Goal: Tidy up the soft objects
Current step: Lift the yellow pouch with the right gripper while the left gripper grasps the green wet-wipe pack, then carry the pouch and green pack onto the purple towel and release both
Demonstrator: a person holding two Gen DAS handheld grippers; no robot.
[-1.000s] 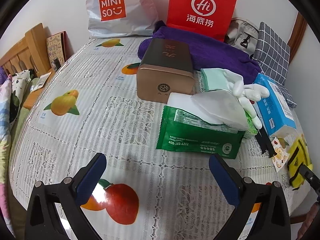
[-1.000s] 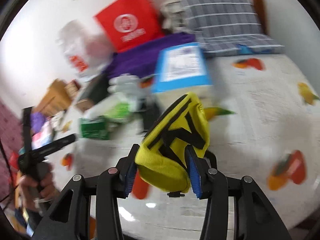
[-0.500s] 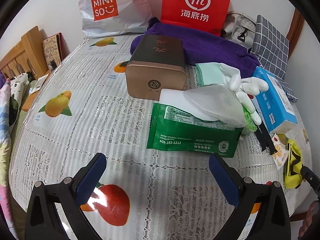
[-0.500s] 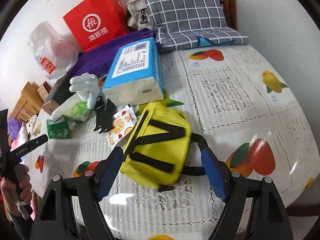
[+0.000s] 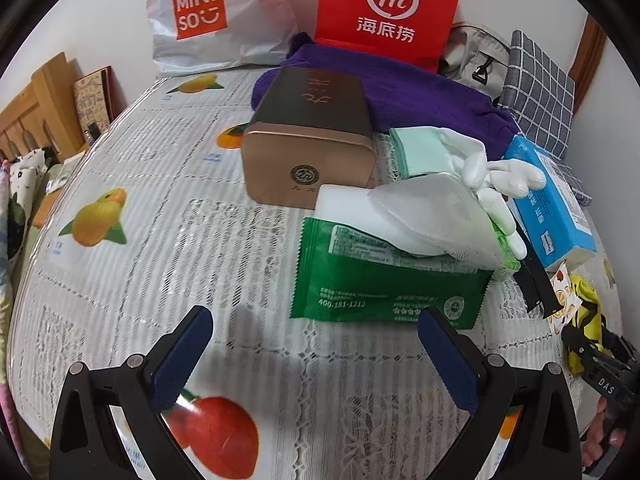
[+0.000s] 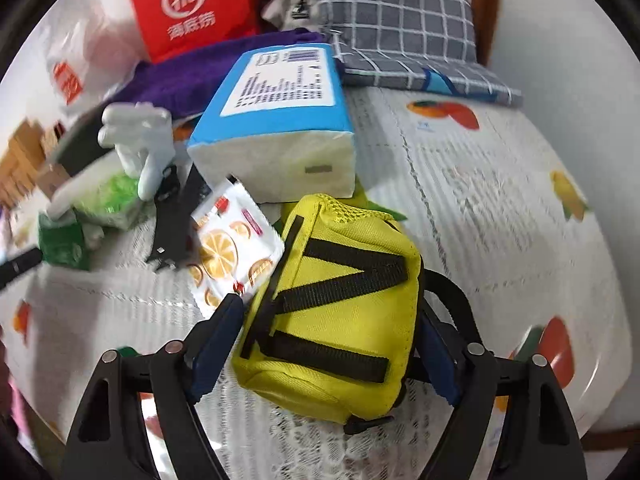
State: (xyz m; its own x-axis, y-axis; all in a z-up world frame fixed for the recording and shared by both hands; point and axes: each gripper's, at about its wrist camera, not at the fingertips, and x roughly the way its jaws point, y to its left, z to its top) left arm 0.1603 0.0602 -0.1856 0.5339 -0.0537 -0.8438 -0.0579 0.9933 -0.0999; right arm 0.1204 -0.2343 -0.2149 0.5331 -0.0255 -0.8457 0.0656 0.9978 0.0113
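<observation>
Yellow pouch (image 6: 340, 316) lies between my right gripper (image 6: 324, 344)'s wide-open jaws near the bed (image 6: 500, 208)'s right edge, touching the orange sachet (image 6: 232, 248). My left gripper (image 5: 316, 348) hangs wide and empty. Closing now, I could snag the pouch's loose strap or the sachet.

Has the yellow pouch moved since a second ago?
Yes. The yellow pouch was held up; now it lies on the tablecloth near the blue tissue pack, between the right gripper's open jaws.

The yellow pouch (image 5: 585, 312) is cut off at the frame's edge, mostly hidden.
</observation>
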